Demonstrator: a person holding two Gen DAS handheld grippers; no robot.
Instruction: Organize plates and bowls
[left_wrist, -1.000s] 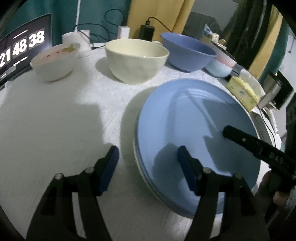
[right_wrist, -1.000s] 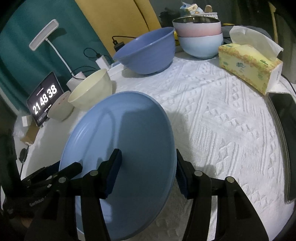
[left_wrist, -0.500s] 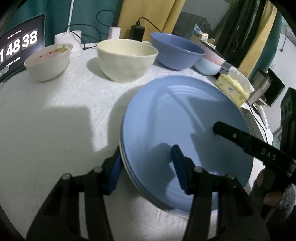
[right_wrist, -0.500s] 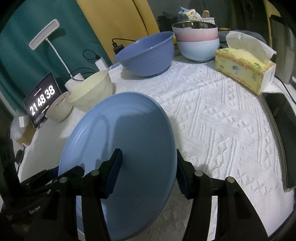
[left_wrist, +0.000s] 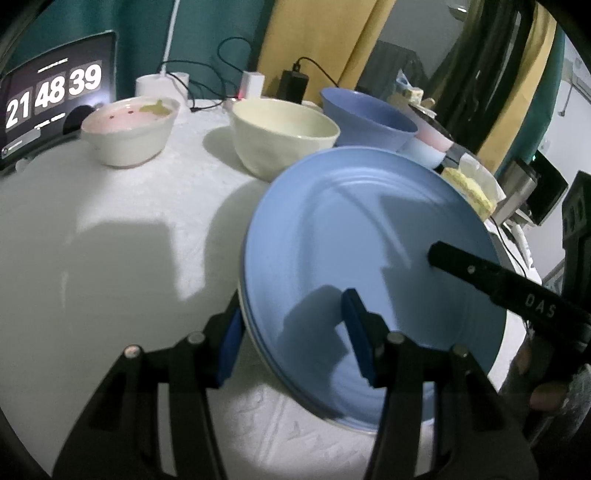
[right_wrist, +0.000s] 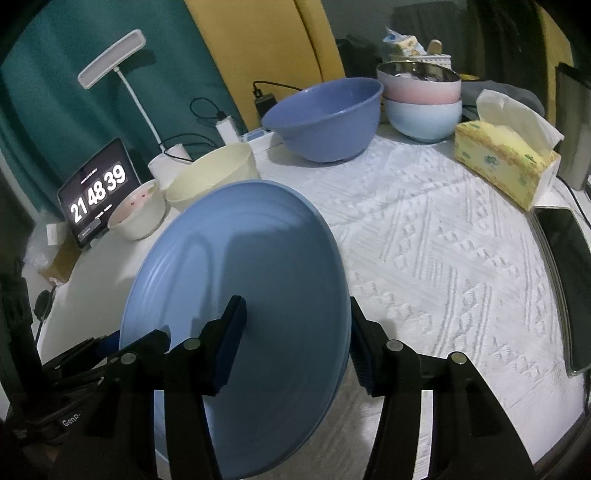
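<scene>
A stack of blue plates (left_wrist: 369, 251) is held up off the white tablecloth, also seen in the right wrist view (right_wrist: 251, 295). My left gripper (left_wrist: 291, 332) straddles the stack's left rim, one finger under it and one on top. My right gripper (right_wrist: 295, 343) straddles the opposite rim the same way. Both appear clamped on the stack. The right gripper's finger (left_wrist: 491, 277) shows over the plate in the left wrist view. A cream bowl (left_wrist: 282, 134), a small white bowl (left_wrist: 129, 125), a large blue bowl (right_wrist: 325, 118) and stacked pink and pale-blue bowls (right_wrist: 421, 99) stand at the back.
A tablet clock (right_wrist: 98, 192) and a desk lamp (right_wrist: 114, 61) stand at the back left with chargers and cables. A yellow tissue box (right_wrist: 506, 158) and a phone (right_wrist: 569, 280) lie on the right side of the table (right_wrist: 443, 258).
The plate stack has risen off the table and tilted, with both grippers lifting it. My left gripper's fingers closed in onto the rim.
</scene>
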